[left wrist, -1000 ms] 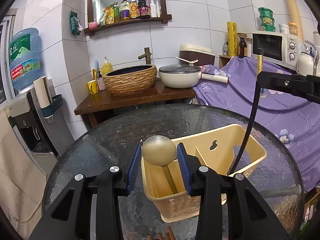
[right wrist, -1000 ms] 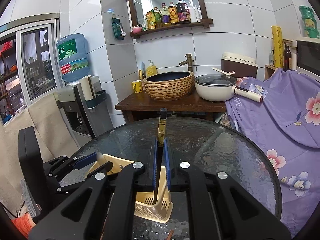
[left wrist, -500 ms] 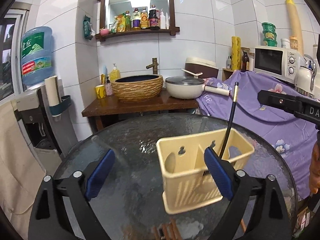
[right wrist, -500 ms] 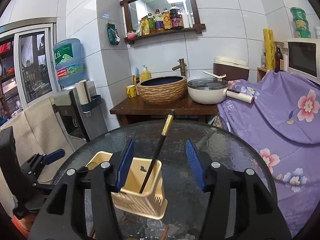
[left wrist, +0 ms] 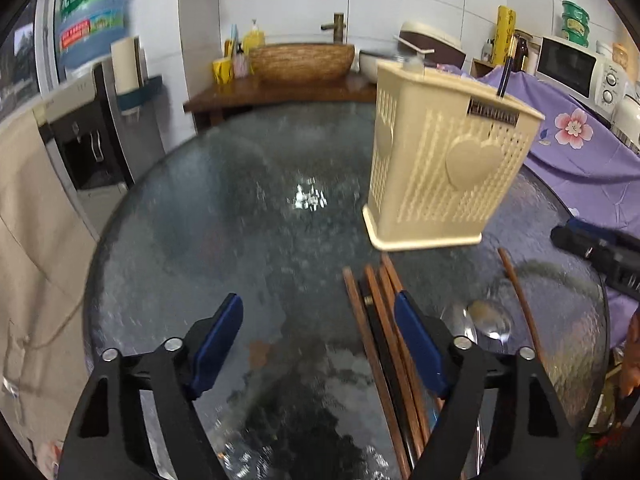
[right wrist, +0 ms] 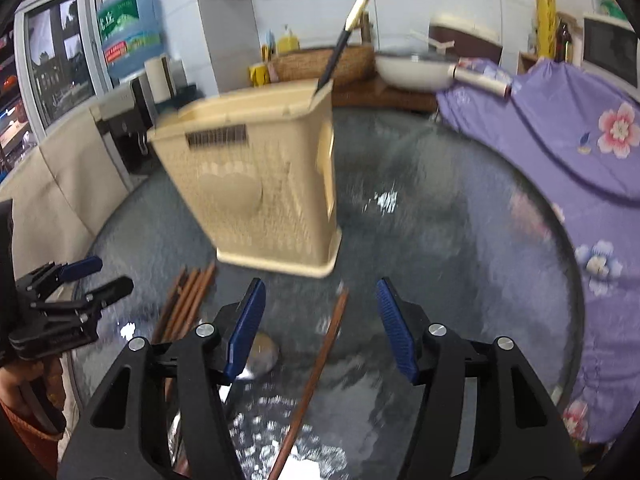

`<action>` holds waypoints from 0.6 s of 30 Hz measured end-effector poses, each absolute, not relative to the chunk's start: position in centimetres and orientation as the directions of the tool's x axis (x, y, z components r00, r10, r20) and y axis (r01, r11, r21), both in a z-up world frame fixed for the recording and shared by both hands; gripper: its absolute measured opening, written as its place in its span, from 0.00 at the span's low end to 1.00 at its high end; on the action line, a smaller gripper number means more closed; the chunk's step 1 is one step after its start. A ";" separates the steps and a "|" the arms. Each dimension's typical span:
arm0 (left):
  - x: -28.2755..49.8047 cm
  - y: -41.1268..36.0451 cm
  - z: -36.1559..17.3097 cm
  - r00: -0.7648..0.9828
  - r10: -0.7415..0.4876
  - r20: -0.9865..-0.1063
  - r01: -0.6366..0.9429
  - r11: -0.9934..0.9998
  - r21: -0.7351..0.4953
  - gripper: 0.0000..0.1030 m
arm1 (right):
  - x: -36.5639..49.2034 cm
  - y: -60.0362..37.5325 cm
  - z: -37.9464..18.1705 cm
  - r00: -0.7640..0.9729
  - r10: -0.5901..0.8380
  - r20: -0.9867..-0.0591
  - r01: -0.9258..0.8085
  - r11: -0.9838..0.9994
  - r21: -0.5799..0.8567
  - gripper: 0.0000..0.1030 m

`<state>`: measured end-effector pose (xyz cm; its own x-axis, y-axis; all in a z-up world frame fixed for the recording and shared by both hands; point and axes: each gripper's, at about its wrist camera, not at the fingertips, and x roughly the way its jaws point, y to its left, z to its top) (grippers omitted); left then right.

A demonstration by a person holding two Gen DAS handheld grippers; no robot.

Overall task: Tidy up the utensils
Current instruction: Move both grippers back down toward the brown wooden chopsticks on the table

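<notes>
A: What do the left fingers (left wrist: 416,332) hold?

B: Nothing. The left gripper (left wrist: 318,330) stands spread over the glass table (left wrist: 224,216), and its jaws have just been closing a little with only bare glass between them. The right-hand finger lies over a bundle of brown chopsticks (left wrist: 384,320) on the table.

A: And the right gripper (right wrist: 320,320)?

B: Spread too; its jaws have just been opening. A single brown chopstick (right wrist: 320,360) lies on the table between the fingers (right wrist: 394,332), with no pad touching it.

A: Where is the holder?

B: The cream holder (left wrist: 440,160) stands upright on the table, beyond the left fingers and to their right. In the right view it (right wrist: 264,184) stands beyond the fingers, to their left. A black chopstick with a gold tip (right wrist: 342,40) leans out of its far right corner.

A: Any writing on it?

B: A dark label (left wrist: 493,114) sits under the rim, but the letters are too blurred to read.

A: Other utensils?

B: A metal spoon (left wrist: 490,318) lies just right of the left gripper's right-hand finger, beside one more brown chopstick (left wrist: 520,300). In the right view a spoon bowl (right wrist: 262,354) shows partly behind the left-hand finger, and the bundle (right wrist: 188,300) lies further left.

A: Anything legible in the room?

B: The water jug (left wrist: 90,12) carries a green and red label; its print is blurred. The purple cloth (right wrist: 560,128) at the right has pink flowers.
</notes>
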<state>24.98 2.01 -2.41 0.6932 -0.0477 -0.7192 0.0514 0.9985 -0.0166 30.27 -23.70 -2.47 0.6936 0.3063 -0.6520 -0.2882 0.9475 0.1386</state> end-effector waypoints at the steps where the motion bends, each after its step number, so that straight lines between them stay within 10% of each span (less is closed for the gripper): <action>1: 25.0 2.0 -2.8 0.683 -0.051 -0.729 0.056 0.998 -0.018 0.67 | 30.2 -23.5 -3.5 0.676 0.299 -0.673 -0.284 0.949 0.136 0.56; 18: 24.8 0.4 -6.1 0.601 -0.070 -0.796 0.125 0.992 0.007 0.48 | 29.3 -22.5 -7.6 0.618 0.240 -0.749 -0.259 0.961 0.095 0.53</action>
<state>24.76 0.40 -6.06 0.6012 -0.0701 -0.7960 0.1246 0.9922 0.0067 29.30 -22.53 -7.64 0.6180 0.2401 -0.7486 -0.2587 0.9613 0.0948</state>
